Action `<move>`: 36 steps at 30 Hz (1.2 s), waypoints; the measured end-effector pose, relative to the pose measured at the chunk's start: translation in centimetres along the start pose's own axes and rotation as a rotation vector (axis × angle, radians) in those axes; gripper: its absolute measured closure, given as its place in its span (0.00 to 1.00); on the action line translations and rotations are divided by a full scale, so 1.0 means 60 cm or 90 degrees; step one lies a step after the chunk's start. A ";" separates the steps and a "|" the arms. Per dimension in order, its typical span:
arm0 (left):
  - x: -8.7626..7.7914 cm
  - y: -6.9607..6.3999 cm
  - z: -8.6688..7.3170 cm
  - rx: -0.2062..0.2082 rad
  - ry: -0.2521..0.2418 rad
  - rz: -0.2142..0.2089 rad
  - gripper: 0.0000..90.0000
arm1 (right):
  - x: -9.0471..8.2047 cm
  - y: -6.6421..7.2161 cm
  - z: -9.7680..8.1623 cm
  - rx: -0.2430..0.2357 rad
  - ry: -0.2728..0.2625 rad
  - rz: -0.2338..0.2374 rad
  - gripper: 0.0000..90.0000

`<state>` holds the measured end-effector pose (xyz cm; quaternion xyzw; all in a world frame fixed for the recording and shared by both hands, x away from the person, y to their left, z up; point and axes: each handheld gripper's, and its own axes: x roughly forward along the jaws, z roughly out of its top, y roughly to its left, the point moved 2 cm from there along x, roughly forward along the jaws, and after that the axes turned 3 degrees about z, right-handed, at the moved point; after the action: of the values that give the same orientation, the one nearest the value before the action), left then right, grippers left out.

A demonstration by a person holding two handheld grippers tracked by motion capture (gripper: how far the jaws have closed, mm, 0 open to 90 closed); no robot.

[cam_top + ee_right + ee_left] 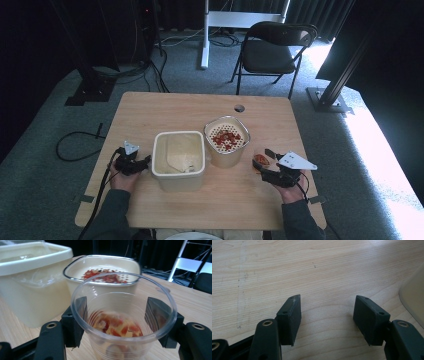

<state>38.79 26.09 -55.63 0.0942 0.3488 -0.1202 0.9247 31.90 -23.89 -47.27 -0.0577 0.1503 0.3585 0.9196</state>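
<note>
My right gripper (265, 169) (117, 308) is shut on a clear plastic cup (260, 160) (122, 322), one black pad against each side of its wall. Red and pale chopped pieces lie in the cup's bottom. Just left of the cup stands a cream strainer bowl (226, 140) (102, 270) with a metal rim and red pieces in it. A cream square tub (178, 160) (32, 277) lined with clear film sits left of that bowl. My left gripper (141, 163) (328, 306) rests low over bare wood beside the tub's left wall, open, nothing between its jaws.
The wooden table (165, 107) has a cable hole (239, 108) near its far edge. A black folding chair (272, 50) and a white desk leg (204, 35) stand on the carpet beyond. The tub's curved wall (412, 300) is close on the left gripper's right.
</note>
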 end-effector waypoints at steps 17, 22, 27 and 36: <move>0.000 0.001 0.000 -0.004 0.002 -0.004 0.45 | 0.000 -0.001 0.017 -0.010 0.007 -0.021 0.38; 0.000 0.001 0.000 -0.005 0.001 -0.003 0.44 | 0.001 -0.012 0.058 -0.028 0.009 -0.046 0.38; 0.000 0.001 0.000 -0.005 0.000 -0.004 0.44 | 0.014 -0.026 0.089 -0.045 0.008 -0.062 0.38; 0.000 0.000 0.000 -0.004 0.002 -0.005 0.44 | 0.051 -0.043 0.126 -0.098 0.060 -0.104 0.38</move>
<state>38.79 26.11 -55.64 0.0899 0.3510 -0.1224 0.9240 37.55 -22.24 -41.09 -0.1568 0.1602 0.2897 0.9305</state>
